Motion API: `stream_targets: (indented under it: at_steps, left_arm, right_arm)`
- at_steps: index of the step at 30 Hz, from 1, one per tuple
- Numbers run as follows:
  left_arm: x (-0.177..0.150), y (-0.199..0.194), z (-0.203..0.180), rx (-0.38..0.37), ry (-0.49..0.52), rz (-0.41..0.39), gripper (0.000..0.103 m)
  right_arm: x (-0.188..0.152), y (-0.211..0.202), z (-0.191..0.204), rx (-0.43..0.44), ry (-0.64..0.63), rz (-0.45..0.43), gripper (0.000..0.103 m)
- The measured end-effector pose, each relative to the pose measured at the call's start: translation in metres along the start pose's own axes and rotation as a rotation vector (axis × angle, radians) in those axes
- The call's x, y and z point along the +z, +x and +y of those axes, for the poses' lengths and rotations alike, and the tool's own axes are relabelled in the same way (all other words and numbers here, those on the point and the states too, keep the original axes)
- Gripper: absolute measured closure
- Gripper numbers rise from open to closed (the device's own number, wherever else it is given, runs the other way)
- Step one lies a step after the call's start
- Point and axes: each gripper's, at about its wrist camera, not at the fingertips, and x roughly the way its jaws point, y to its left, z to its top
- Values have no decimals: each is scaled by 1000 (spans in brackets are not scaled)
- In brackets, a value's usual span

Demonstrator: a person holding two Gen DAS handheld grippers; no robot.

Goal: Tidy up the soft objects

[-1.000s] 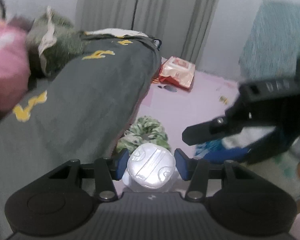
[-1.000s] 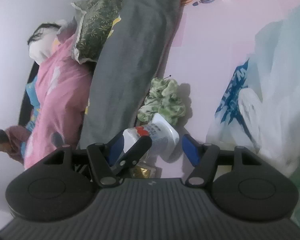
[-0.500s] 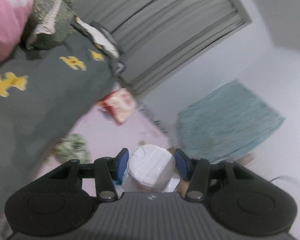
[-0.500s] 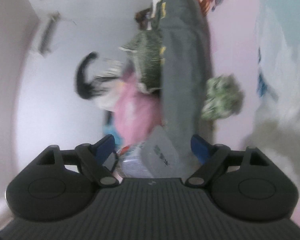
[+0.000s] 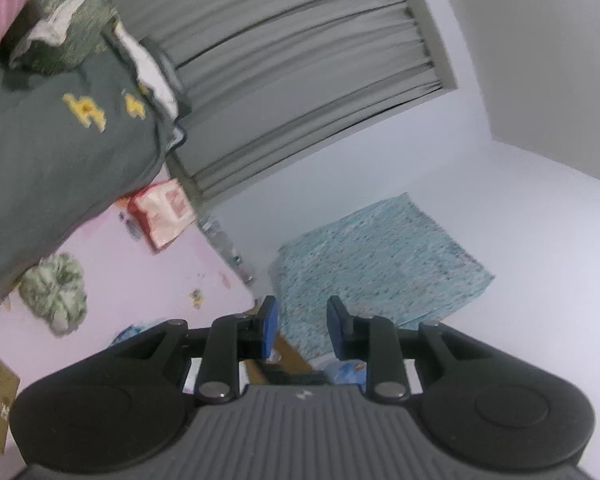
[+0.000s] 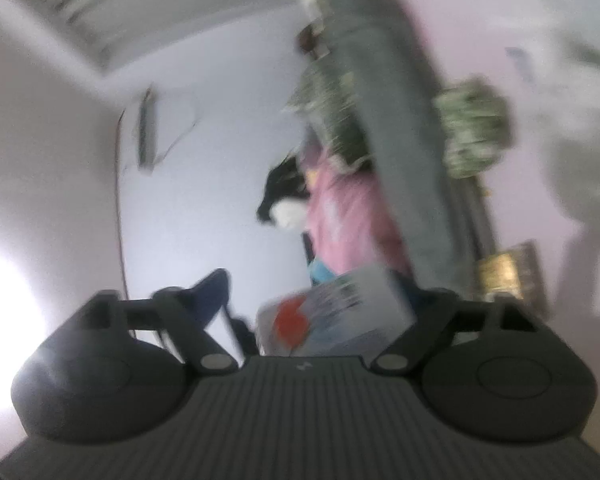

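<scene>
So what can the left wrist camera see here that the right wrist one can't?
Only the left wrist view shows the teal cloth, the red packet and the left gripper, jaws empty. Only the right wrist view shows the white container between the closing jaws of the right gripper. Both show the grey quilt and the green scrunchie.

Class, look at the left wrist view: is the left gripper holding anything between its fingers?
No: the left gripper has nothing between its blue pads, only the room beyond.
</scene>
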Motion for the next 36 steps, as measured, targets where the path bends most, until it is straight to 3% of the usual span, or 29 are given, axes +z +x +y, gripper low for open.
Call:
stream_targets:
  at_steps: [4,9,16,18,22,29,31,36]
  left_arm:
    - [-7,0,-5,115,121,-6,68]
    - [-20,-3,10,284,199,18,66]
    - [-44,-19,31,415,331,122,52]
    - [-55,-20,29,431,413,187,47]
    - [-81,-20,26,405,533,313,47]
    - [-122,5,24,383,713,506,45]
    - [-132,15,24,388,771,565,45]
    - [-150,32,27,439,899,640,43]
  right_arm:
    - [5,-4,-20,-1,63,-6,48]
    - [7,1,4,-74,-72,-33,49]
    - [12,-17,23,-208,-208,-39,48]
    - [7,-22,26,-299,-251,0,47]
    - [-16,-44,27,-481,-336,93,45]
    - [-36,-88,-3,-587,-255,82,42]
    - [-43,-89,-5,-631,-303,65,38]
    - [-49,-77,-7,-649,-320,54,36]
